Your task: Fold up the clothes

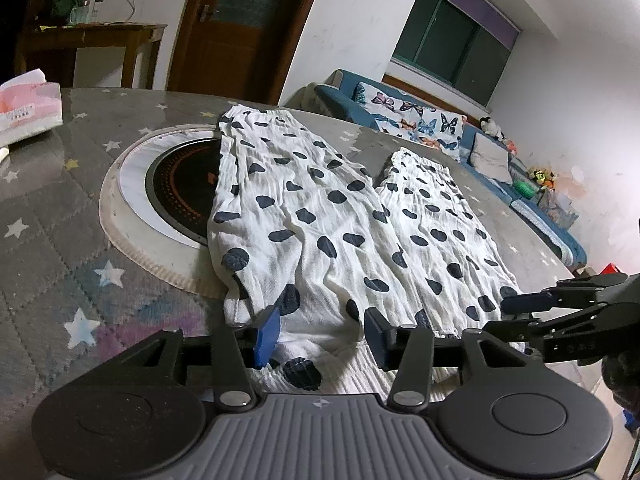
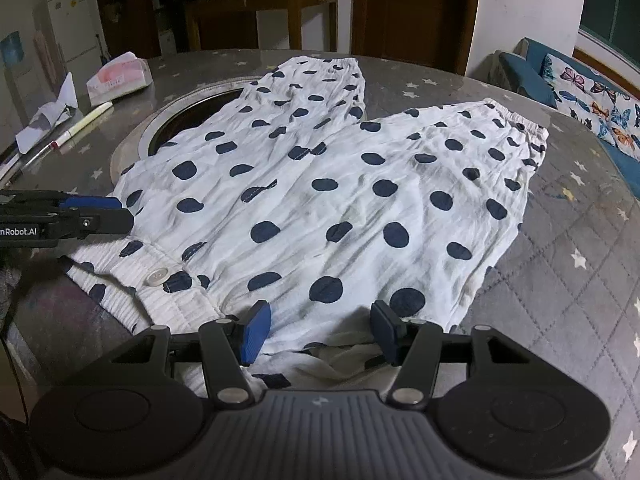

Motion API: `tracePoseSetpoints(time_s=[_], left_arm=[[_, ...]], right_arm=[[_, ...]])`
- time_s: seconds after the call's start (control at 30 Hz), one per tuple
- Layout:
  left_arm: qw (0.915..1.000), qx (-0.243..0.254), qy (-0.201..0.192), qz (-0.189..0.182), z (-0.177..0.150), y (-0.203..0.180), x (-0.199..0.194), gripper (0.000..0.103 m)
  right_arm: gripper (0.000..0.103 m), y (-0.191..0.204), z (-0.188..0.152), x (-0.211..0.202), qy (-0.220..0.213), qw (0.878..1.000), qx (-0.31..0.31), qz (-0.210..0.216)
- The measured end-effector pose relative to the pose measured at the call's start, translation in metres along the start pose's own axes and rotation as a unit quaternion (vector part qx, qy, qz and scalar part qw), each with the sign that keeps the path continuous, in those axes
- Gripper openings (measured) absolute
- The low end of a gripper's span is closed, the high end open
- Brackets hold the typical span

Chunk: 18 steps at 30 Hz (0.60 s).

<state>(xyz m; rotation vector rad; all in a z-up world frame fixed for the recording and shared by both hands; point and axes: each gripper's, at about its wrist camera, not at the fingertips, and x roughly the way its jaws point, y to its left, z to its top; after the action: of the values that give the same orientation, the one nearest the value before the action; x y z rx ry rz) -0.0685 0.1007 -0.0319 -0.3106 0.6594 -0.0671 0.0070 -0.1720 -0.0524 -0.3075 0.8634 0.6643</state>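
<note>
From the left wrist view, a pair of white trousers with dark blue dots (image 1: 332,216) is seen spread flat on the table (image 1: 60,240), which is covered by a grey quilted cloth with stars. The two legs run away from the camera, and the left leg partly covers a round black cooktop (image 1: 180,184) set in the table. The left gripper (image 1: 322,334) is held low over the ribbed waistband at the near edge; its fingers (image 1: 267,336) are spread apart, with cloth seen between them but not pinched. The right gripper (image 1: 532,304) is seen at the right edge, beside the trousers' near corner. A tissue pack (image 1: 30,104) lies at the far left.

From the right wrist view, the right gripper (image 2: 320,332) is held over the near edge of the trousers (image 2: 340,184), its fingers (image 2: 256,332) spread wide with nothing pinched. A white button (image 2: 157,275) is seen on the waistband. The left gripper (image 2: 100,216) enters from the left, its fingers lying close together at the waistband's edge; whether cloth is pinched cannot be told. Pens (image 2: 80,128) lie near the tissue pack (image 2: 120,76).
</note>
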Motion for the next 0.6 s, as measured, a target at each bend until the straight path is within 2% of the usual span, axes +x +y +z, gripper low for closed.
tracePoseSetpoints(time_s=[0.47, 0.6], left_arm=[[0.9979, 0.029, -0.021, 0.053, 0.012, -0.027, -0.016, 0.055], [0.9968, 0.036, -0.016, 0.069, 0.011, -0.035, -0.014, 0.055]], right_arm=[[0.057, -0.01, -0.014, -0.014, -0.043, 0.998, -0.009, 0.037], [0.057, -0.01, -0.02, -0.016, -0.053, 0.997, -0.018, 0.056]])
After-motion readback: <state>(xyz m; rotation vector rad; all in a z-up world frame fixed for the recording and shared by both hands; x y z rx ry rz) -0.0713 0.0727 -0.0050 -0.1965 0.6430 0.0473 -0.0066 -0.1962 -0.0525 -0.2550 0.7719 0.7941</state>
